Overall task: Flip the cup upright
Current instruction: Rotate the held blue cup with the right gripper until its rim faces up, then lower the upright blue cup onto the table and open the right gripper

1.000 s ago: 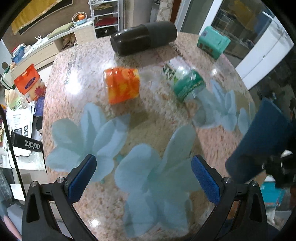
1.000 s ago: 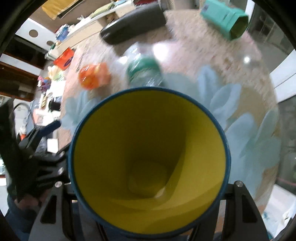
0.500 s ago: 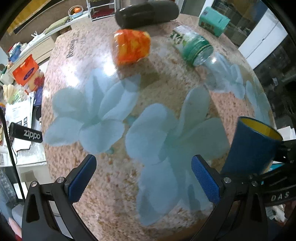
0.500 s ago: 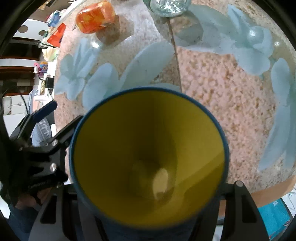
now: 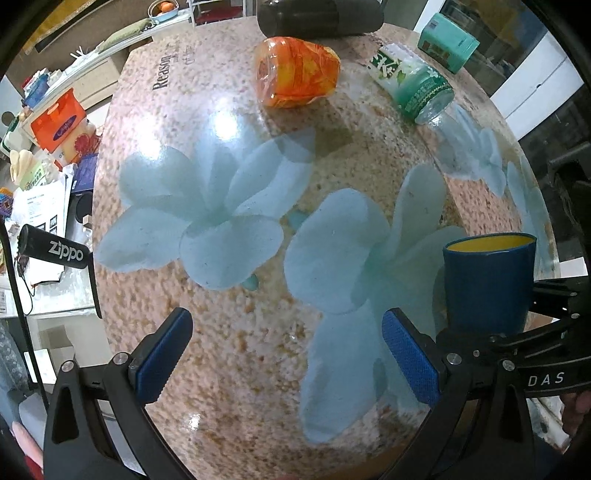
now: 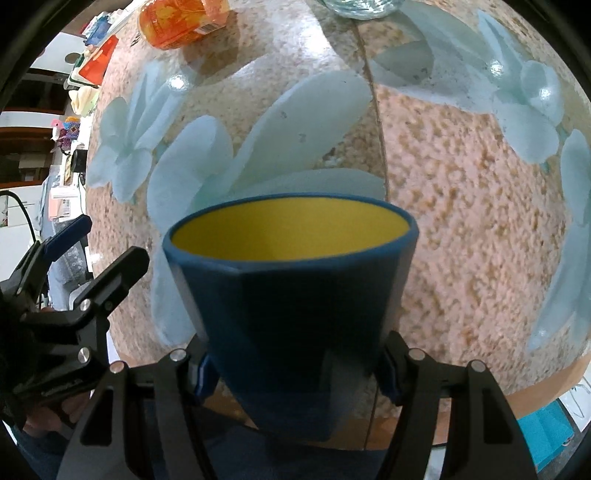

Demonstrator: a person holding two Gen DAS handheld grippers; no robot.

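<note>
The cup (image 6: 295, 295) is dark blue outside and yellow inside. It stands mouth up between the fingers of my right gripper (image 6: 295, 373), which is shut on its lower part. In the left wrist view the cup (image 5: 489, 284) is at the right, near the front edge of the flowered table (image 5: 236, 354), with its base hidden by the gripper bodies. My left gripper (image 5: 284, 350) is open and empty, just left of the cup, over the table's front part.
An orange packet (image 5: 295, 75), a green-labelled bottle on its side (image 5: 413, 86), a black case (image 5: 317, 16) and a teal box (image 5: 447, 40) lie at the far side. Cluttered shelves and a Zippo item (image 5: 55, 251) stand left of the table.
The right gripper has turned the cup from lying tilted toward the camera to mouth up and brought it down at the table's front edge. The left gripper has moved slightly forward.
</note>
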